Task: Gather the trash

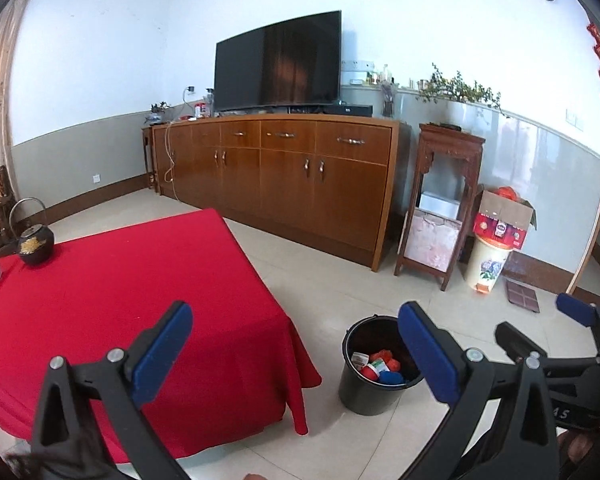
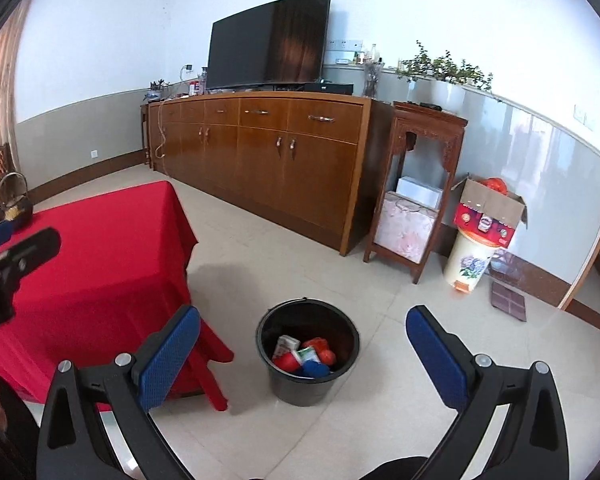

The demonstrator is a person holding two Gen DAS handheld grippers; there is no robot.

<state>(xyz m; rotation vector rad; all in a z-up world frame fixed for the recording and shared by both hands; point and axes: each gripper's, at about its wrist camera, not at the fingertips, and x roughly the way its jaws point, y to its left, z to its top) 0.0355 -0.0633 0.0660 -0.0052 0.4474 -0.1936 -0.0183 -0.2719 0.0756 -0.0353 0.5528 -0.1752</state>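
Both tongs spread wide, nothing held; trash sits in the bucket.
Black bucket (image 2: 307,352) stands on the tile floor just beside the red-draped bench (image 1: 100,288), holding red, blue and white containers (image 2: 304,358). Left tongs (image 1: 296,356) over the bench corner, right tongs (image 2: 304,356) above the bucket.

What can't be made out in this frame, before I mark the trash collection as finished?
- Bucket contents: both views show a heap of red, orange, blue and white items; labels are too small to read, lower items are hidden.
- Left view: the left gripper has one of its fingers covering part of the bucket rim.
- Red tablecloth: near and left edges are cut off, so leftover trash there cannot be excluded.
- Right gripper: open, empty.
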